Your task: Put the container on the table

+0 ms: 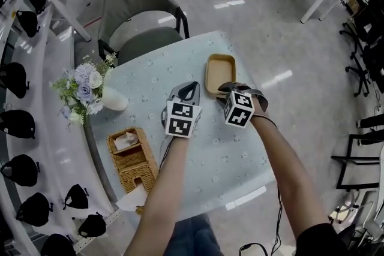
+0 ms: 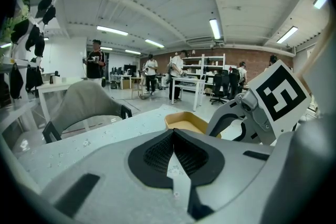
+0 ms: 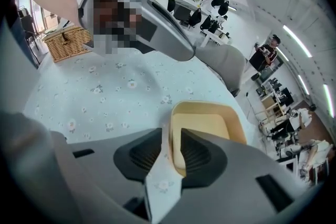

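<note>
The tan container (image 1: 219, 72) (image 2: 186, 122) (image 3: 207, 126) stands flat on the floral table (image 1: 228, 159), near its far edge. My right gripper (image 1: 231, 88) (image 3: 172, 144) is at the container's near end, pointing steeply down. Its jaws straddle the container's wall with a little space on either side, so it is open. My left gripper (image 1: 189, 88) (image 2: 173, 134) hovers just left of the container, low over the cloth. Its pads meet at the tips with nothing between them.
A wicker basket (image 1: 133, 159) (image 3: 68, 42) sits at the table's near left, and a vase of flowers (image 1: 90, 90) at the left edge. A grey chair (image 1: 141, 21) (image 2: 84, 105) stands behind the table. People stand far off in the room.
</note>
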A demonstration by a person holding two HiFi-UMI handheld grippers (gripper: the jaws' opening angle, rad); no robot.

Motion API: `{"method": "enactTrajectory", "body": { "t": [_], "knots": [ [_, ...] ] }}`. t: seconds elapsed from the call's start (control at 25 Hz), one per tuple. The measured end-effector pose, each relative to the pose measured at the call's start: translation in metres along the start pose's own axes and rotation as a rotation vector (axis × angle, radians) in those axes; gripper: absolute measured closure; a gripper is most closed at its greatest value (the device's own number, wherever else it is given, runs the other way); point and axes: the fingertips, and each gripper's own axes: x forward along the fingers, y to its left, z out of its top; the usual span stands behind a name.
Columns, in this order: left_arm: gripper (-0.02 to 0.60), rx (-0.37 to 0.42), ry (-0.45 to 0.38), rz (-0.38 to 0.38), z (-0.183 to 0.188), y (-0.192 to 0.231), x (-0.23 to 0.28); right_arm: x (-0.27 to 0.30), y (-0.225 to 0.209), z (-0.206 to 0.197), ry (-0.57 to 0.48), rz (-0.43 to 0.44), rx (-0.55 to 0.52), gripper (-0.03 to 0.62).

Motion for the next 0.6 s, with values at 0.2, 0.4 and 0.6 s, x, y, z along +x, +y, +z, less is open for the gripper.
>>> {"method": "enactTrajectory", "body": {
  "t": [0.2,0.4,0.6],
  "knots": [
    [0.574,0.015,-0.008,-0.004,0.011,-0.004,-0.006,-0.026,-0.013,0.014,-0.079,-0.072,0.059,0.498],
    [0.574,0.026,-0.056,-0.013,0.048,-0.016,-0.036,-0.096,-0.038,0.041,-0.275,-0.213,0.291,0.499],
    [0.574,0.051,-0.157,-0.018,0.108,-0.034,-0.087,-0.196,-0.062,0.06,-0.499,-0.399,0.537,0.537]
  ]
}}
